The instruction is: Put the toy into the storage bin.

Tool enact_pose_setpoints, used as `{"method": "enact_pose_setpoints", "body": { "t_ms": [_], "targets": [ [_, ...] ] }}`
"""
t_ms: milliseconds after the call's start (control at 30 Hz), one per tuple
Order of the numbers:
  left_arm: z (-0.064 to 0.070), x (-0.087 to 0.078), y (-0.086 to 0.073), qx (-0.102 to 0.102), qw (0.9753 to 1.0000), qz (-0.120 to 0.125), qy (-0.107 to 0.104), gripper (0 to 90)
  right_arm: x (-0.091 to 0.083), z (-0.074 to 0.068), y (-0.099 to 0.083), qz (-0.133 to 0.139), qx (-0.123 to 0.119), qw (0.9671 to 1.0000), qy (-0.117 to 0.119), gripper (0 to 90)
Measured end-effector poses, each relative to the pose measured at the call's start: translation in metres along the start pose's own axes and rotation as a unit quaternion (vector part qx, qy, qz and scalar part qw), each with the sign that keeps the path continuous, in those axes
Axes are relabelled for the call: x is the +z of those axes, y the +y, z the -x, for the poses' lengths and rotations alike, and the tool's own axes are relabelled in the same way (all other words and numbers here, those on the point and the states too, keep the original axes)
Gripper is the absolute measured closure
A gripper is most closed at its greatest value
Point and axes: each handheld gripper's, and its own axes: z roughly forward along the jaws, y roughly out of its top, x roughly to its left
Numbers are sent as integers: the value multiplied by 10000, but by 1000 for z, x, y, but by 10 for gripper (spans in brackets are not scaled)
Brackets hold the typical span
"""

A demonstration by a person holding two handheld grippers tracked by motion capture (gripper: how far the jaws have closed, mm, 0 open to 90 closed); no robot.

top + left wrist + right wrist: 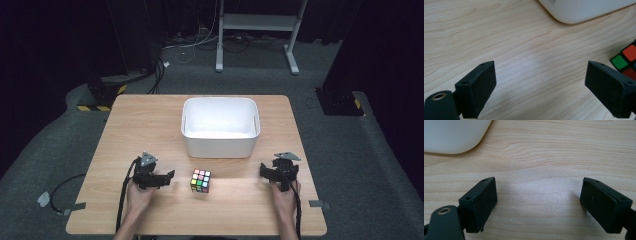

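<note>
A: The table (150, 125) looks like pale wood, grain showing, with a smooth, faintly shiny finish.

B: And the bin (220, 142) at twelve o'clock?

A: White plastic, smooth, soft sheen. The cube (200, 180) has glossy coloured stickers on black plastic. The left gripper (540, 85) looks matt black.

We see a light wooden table (150, 125) standing on grey carpet (45, 150), with darkness closing in on both sides. Beyond its far edge a white metal stand (257, 22) rises on two feet, and black and white cables (195, 42) trail across the floor near it. Two black bases with yellow-and-black striped edges (100, 95) (340, 102) sit beside the table's far corners.
</note>
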Motion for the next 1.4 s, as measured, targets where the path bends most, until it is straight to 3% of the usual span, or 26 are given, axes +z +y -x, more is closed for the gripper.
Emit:
{"method": "enact_pose_setpoints", "body": {
  "t_ms": [733, 1033, 1400],
  "targets": [
    [25, -25, -4, 217, 9992, 183, -296, 91, 0, -1, 0, 1, 5, 10000, -9, 142],
    [43, -29, -5, 448, 9972, 193, -571, 61, 0, -1, 0, 6, -22, 10000, -2, 141],
    [63, -18, 2, 671, 9936, 188, -890, 5, 0, -1, 0, 2, -10, 10000, 7, 141]
  ]
}}
